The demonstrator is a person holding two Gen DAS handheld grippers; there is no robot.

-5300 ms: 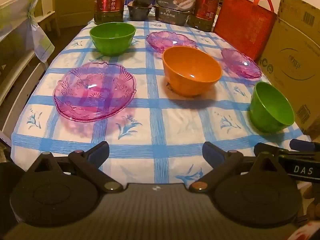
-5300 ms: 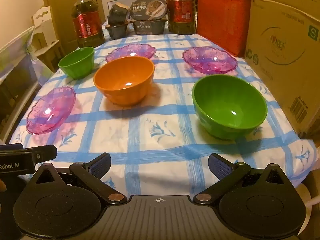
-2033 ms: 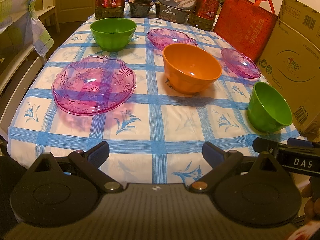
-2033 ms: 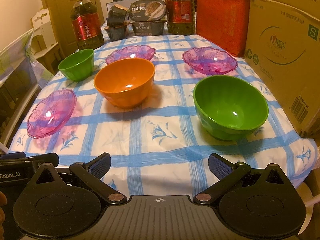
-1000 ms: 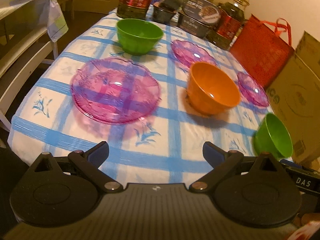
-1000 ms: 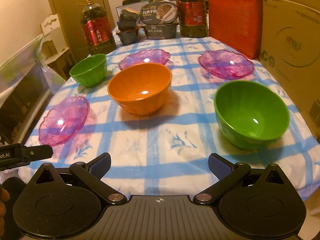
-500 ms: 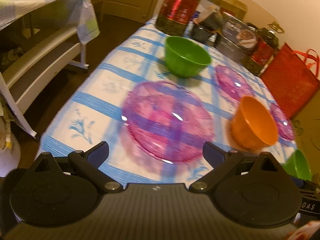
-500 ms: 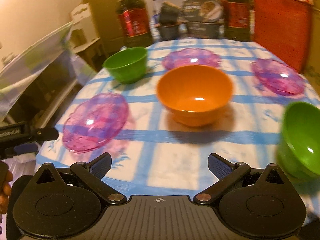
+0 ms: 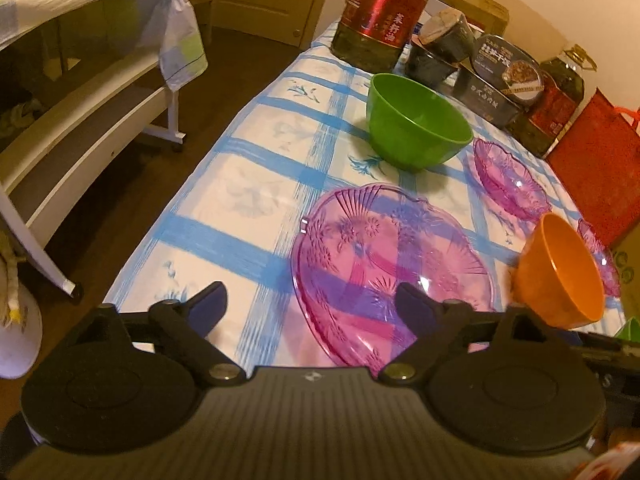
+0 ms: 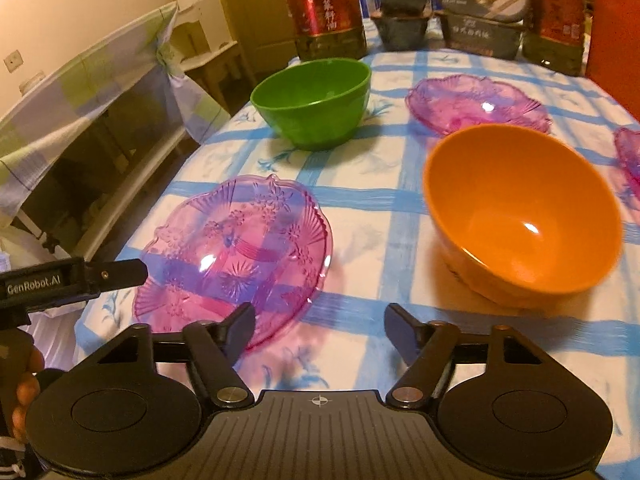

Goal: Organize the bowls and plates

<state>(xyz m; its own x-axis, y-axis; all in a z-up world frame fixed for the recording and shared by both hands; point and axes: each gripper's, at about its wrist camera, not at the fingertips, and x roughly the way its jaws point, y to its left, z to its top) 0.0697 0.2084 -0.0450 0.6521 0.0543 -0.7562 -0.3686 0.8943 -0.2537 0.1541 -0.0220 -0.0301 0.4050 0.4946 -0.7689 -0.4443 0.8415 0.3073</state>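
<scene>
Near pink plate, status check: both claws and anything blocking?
Left claw and right claw both closing, nothing gripped. Near pink plate flat on tablecloth, right claw's left finger over its rim. Orange bowl beside, apart.

In the left wrist view, the near rim of the pink glass plate [image 9: 392,256] is covered by the gripper body, and only a sliver of a second green bowl [image 9: 630,326] is seen at the right edge. The orange bowl [image 9: 560,276] is smeared by motion. In the right wrist view, a further pink plate [image 10: 630,156] is cut off by the right edge.
</scene>
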